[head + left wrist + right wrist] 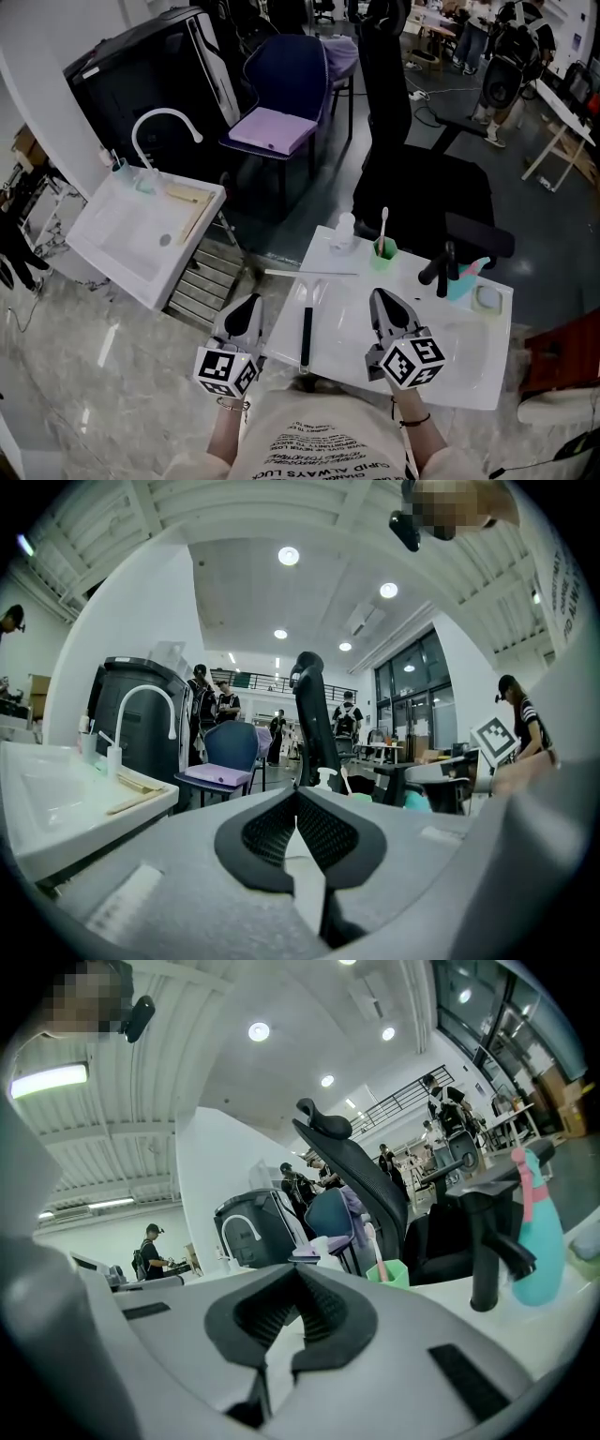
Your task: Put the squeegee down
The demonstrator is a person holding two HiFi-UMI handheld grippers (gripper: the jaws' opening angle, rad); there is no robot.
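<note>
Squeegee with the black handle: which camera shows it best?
The head view: the black-handled squeegee lies whole on the white sink top, between the left gripper and the right gripper. Both gripper views look level across the room above it, so neither shows any of it.

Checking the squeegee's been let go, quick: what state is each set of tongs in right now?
left tongs: closed, holding nothing.
right tongs: closed, holding nothing.

L gripper (250, 306) & R gripper (381, 298) held side by side, pointing fwd; both jaws closed, empty.
</note>
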